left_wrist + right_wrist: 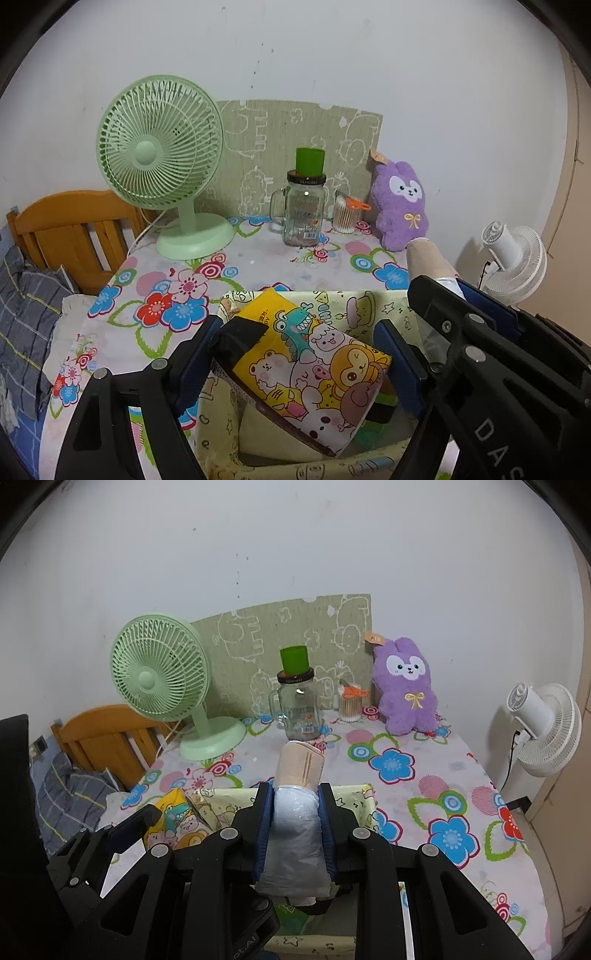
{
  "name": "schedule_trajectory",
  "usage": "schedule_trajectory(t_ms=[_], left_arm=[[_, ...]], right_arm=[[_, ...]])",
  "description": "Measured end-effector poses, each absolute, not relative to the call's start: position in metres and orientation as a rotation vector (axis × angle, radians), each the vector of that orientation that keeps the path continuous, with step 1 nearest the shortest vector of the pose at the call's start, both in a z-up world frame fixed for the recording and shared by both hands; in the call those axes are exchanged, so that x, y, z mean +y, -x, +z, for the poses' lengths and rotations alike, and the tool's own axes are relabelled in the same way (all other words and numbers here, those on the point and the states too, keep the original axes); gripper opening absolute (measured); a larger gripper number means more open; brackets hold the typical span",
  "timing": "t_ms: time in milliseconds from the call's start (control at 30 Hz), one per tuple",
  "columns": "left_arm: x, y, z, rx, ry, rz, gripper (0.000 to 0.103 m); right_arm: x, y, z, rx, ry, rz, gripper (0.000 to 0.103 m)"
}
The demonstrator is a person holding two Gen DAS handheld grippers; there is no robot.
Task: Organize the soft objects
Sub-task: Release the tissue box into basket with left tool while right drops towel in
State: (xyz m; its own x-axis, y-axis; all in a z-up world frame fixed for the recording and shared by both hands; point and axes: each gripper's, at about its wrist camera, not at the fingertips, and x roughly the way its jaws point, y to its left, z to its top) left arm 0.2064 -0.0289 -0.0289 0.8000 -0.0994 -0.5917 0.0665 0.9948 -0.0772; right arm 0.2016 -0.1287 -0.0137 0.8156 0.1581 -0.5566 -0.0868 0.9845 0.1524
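Both tools grip: left tool [295,354] the cartoon pack [314,369], right tool [295,823] a half-hidden wrapped roll [295,834].

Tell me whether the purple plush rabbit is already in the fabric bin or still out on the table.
Out. The purple plush rabbit stands upright at the table's far edge by the wall, well beyond the fabric bin in the foreground.

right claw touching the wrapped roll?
Touching. Right wrist view: both pads of the right claw press the sides of the wrapped roll, no gap.
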Motion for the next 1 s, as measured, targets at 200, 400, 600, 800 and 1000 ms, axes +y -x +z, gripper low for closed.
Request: schedule_trajectory(t_ms=[200, 400, 600, 800, 1000], left_arm=[[-0.029, -0.221, -0.043, 0.697, 0.038, -0.105, 0.086], [-0.026, -0.228, -0.053, 0.732, 0.036, -0.114, 0.090], [-0.022, -0.222, -0.051, 0.751, 0.014, -0.128, 0.096], [-0.015, -0.223, -0.053, 0.757, -0.006, -0.099, 0.096], [-0.012, -0.222, -0.053, 0.753, 0.002, -0.101, 0.096]], right_arm=[[-0.127, -0.216, -0.028, 0.655, -0.128, 0.141, 0.028], [-0.123, -0.226, -0.040, 0.693, -0.132, 0.154, 0.028], [-0.118, -0.232, -0.044, 0.704, -0.145, 0.202, 0.027], [-0.108, -0.240, -0.051, 0.731, -0.138, 0.236, 0.028], [-0.105, -0.239, -0.050, 0.722, -0.140, 0.250, 0.055]])
